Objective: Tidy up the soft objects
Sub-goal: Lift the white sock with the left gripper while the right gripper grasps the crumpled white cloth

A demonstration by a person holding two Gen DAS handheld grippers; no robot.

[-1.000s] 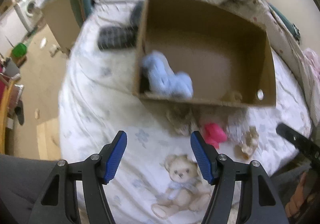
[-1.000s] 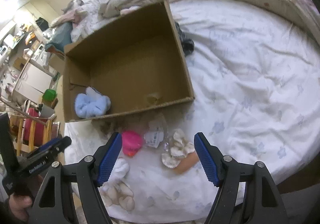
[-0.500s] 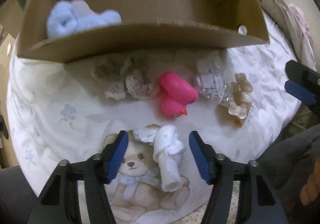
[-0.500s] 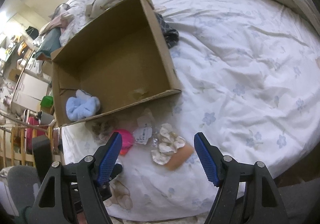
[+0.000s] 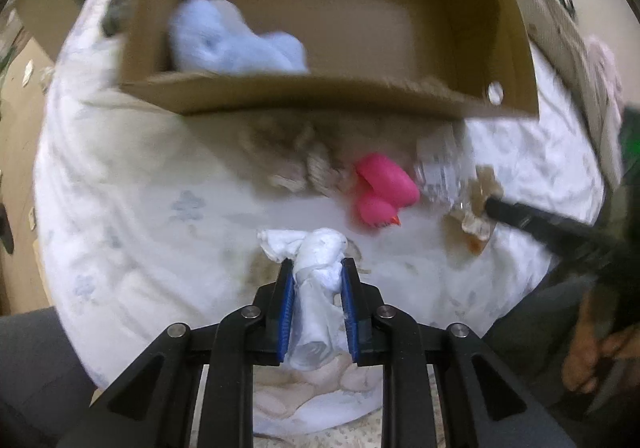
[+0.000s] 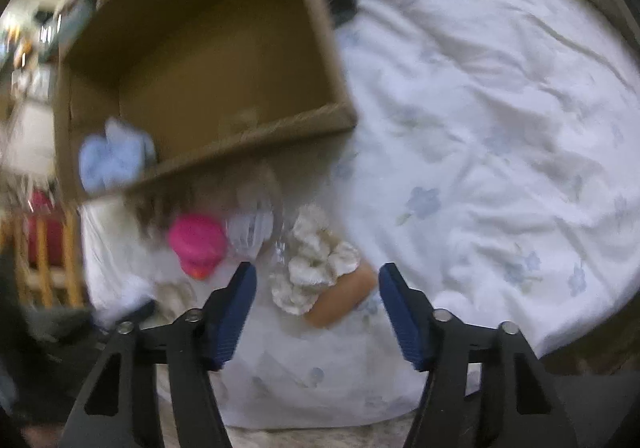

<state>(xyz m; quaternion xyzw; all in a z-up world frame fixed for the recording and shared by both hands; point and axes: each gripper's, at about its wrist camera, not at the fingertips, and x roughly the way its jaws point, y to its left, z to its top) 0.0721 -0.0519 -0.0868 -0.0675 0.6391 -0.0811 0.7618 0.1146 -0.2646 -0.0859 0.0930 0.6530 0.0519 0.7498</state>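
Note:
My left gripper (image 5: 317, 264) points down at the bed, and its closing blue pads press on a white rolled cloth (image 5: 320, 244). Past it lie a beige frilly piece (image 5: 304, 164), a pink duck toy (image 5: 384, 188), a clear packet (image 5: 440, 168) and a cream scrunchie (image 5: 476, 204). Behind them a cardboard box (image 5: 280, 92) holds a light blue plush (image 5: 232, 44). My right gripper (image 6: 316, 270) hovers just above the cream scrunchie (image 6: 316, 256) on its orange card (image 6: 340, 304). Its jaws are closing, with the pads clear of the scrunchie on both sides.
The flower-print bed sheet (image 6: 500, 128) stretches wide to the right of the box (image 6: 256, 140). A dark garment (image 6: 340, 4) lies behind the box. A wooden frame with something red (image 6: 40, 240) stands off the bed's left edge. A person's hand (image 5: 588, 360) grips the right tool.
Both grippers tilted down and sank toward the bed. The left one came over the white cloth and shut on it. The right one's jaws narrowed over the scrunchie.

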